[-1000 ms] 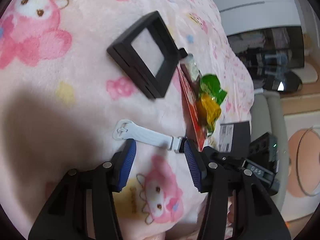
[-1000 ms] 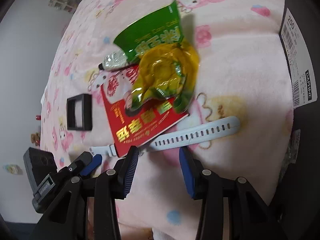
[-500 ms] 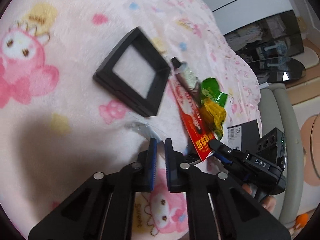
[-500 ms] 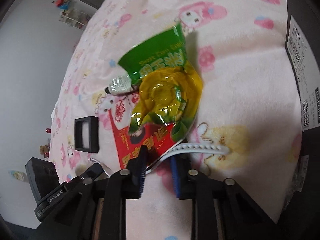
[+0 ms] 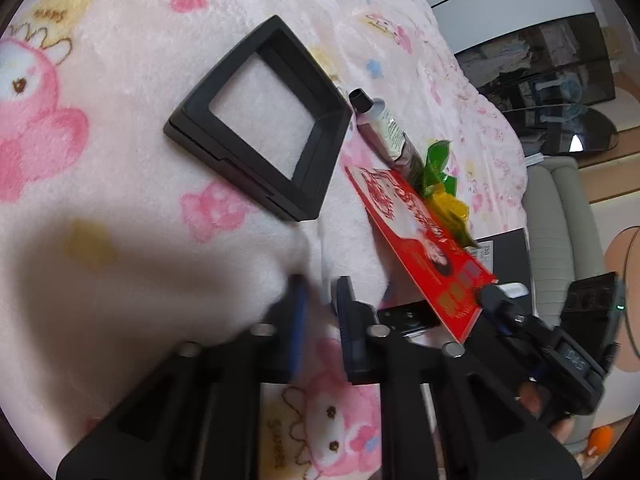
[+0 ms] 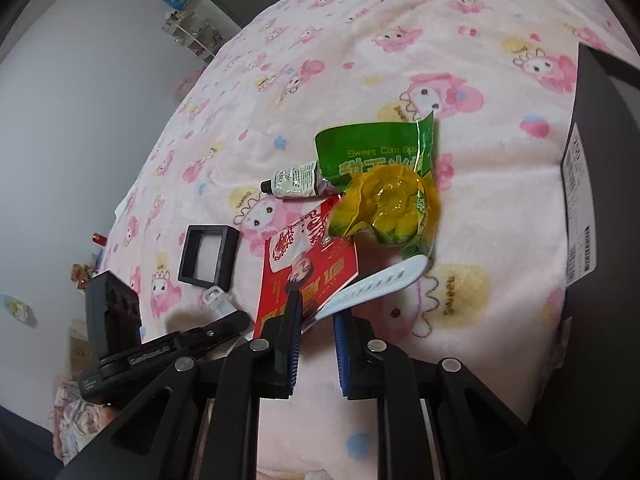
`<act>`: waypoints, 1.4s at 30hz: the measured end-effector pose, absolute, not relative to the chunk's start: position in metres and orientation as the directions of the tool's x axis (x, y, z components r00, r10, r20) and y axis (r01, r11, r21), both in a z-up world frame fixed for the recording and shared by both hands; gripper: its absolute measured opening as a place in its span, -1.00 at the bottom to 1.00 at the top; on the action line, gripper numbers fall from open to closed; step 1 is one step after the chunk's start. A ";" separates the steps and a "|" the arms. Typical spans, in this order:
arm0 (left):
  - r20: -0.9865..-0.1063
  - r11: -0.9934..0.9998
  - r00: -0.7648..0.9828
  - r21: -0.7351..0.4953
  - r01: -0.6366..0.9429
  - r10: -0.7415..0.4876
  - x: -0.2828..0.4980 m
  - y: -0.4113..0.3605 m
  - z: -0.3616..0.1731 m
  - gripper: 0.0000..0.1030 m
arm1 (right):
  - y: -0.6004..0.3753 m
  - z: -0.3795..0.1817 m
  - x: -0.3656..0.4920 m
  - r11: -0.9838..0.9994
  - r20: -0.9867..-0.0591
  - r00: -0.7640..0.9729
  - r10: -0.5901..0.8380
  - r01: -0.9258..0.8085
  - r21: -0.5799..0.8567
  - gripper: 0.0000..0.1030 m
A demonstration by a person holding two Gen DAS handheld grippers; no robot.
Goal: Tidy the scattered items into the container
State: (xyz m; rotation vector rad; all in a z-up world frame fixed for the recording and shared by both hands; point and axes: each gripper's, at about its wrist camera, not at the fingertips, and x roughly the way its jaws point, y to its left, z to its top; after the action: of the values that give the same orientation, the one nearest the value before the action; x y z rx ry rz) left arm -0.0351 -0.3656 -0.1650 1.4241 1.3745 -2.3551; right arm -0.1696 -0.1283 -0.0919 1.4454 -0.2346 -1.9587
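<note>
Two handheld grippers work low over our bed, whose pink blanket [image 6: 500, 208] is printed with cartoon rabbits. At the right edge of the right wrist view stands the black box [image 6: 604, 184] with a white label, well apart from both sets of jaws.

Ahead of the right gripper [image 6: 318, 312] lies a red packet [image 6: 316, 276], its top corner under a green and yellow sweet corn bag [image 6: 384, 184]. To their left sits a black square frame [image 5: 260, 120], flat on the blanket.

We see the perforated half of a white watch strap [image 6: 380, 280] run from under the corn bag down between the right jaws, which are closing and pinch its near end.

The left gripper [image 5: 320, 292] has its jaws clenched; the buckle half [image 6: 213, 295] of the strap pokes out just beside their tip, but we cannot tell whether it is pinched. A small tube with a black cap [image 6: 296, 180] touches the corn bag.
</note>
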 end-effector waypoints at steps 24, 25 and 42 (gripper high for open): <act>-0.737 -0.944 -0.667 -0.286 0.164 0.108 -0.043 -0.242 0.061 -0.98 | 0.009 -0.004 -0.099 -0.792 -0.760 -0.254 -0.598 0.331 0.513 -0.60; -0.729 -0.943 -0.675 -0.294 0.157 0.115 -0.042 -0.240 0.070 -0.98 | 0.017 0.000 -0.095 -0.792 -0.755 -0.265 -0.600 0.329 0.514 -0.60; -0.785 -0.938 -0.513 -0.278 -0.208 0.347 -0.168 0.005 0.052 -0.98 | 0.185 0.033 -0.122 -0.902 -0.753 -0.498 -0.430 0.214 0.374 -0.59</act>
State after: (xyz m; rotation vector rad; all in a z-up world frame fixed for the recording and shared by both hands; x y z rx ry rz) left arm -0.1678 0.0045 0.0521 1.6367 0.2606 -3.0404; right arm -0.1218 0.1855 0.0327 1.3076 -0.3274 -2.4130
